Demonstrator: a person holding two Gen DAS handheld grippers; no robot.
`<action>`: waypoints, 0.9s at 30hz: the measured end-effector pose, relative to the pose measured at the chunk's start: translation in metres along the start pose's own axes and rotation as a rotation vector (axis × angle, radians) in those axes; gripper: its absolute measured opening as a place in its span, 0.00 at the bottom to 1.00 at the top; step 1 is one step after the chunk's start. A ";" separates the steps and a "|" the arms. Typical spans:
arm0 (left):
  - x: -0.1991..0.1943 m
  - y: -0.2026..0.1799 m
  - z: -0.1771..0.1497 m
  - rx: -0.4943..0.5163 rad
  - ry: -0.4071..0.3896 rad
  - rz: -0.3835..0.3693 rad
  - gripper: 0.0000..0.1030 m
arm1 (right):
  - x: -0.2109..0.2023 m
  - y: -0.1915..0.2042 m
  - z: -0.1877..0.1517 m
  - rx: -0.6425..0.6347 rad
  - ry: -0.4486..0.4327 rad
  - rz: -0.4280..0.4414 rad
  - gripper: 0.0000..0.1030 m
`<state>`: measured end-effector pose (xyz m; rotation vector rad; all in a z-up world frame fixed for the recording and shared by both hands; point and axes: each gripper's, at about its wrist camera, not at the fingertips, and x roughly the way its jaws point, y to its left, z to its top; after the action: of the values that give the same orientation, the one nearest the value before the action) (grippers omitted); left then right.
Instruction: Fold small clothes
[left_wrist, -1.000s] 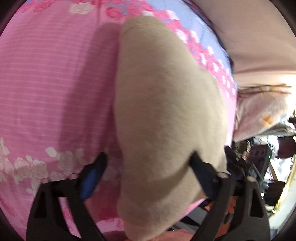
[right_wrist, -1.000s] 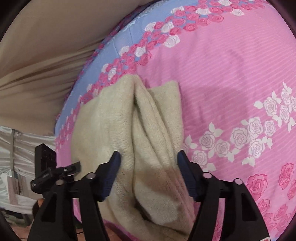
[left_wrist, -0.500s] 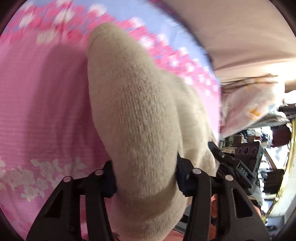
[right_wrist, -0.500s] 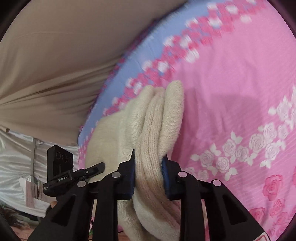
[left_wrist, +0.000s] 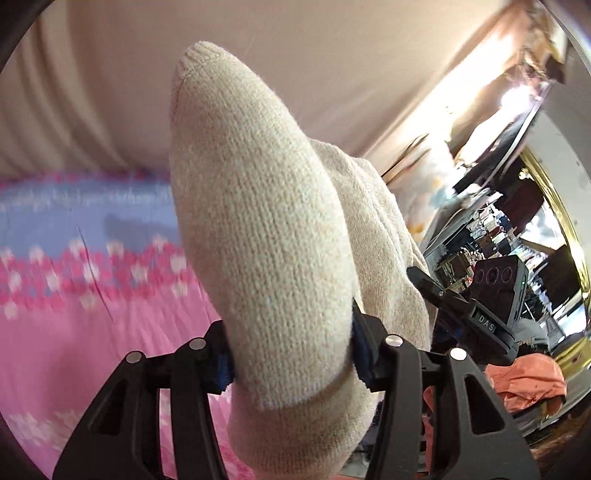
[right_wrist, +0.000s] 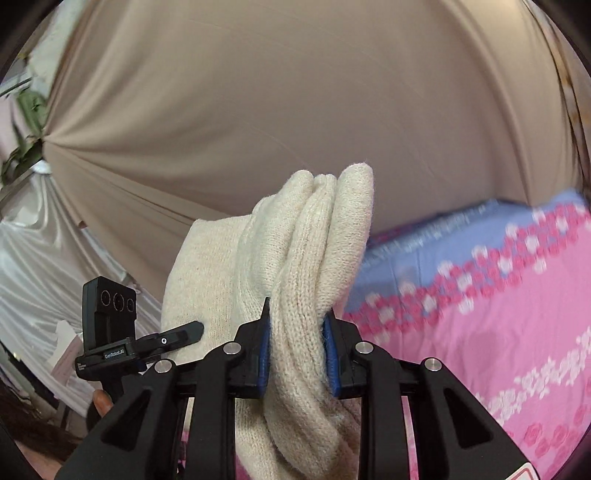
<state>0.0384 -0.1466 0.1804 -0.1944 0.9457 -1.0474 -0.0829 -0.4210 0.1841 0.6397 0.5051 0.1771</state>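
A cream knitted garment is bunched and held up off the pink flowered bedsheet. My left gripper is shut on one bunched end of it. My right gripper is shut on another folded, layered end of the same garment. Each view shows the other gripper's camera unit beside the cloth: the right one and the left one. The garment's lower part hangs out of sight below the jaws.
A beige curtain hangs behind the bed. The sheet has a blue band with pink roses along its far edge. White satin cloth is at the left. A cluttered room and an orange cloth lie to the right.
Both grippers closed on the garment, then lifted it off the bed. The views tilted up from the sheet toward the curtain.
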 end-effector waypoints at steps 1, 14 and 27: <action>-0.014 -0.004 0.004 0.013 -0.022 0.000 0.47 | -0.003 0.012 0.004 -0.016 -0.011 0.010 0.23; -0.168 -0.001 -0.001 0.112 -0.184 0.123 0.48 | 0.012 0.139 -0.001 -0.177 -0.007 0.158 0.23; -0.215 0.119 -0.060 -0.050 -0.151 0.243 0.48 | 0.118 0.184 -0.085 -0.131 0.181 0.211 0.24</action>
<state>0.0364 0.1059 0.2011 -0.1916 0.8362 -0.7751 -0.0243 -0.1939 0.1911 0.5508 0.5947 0.4671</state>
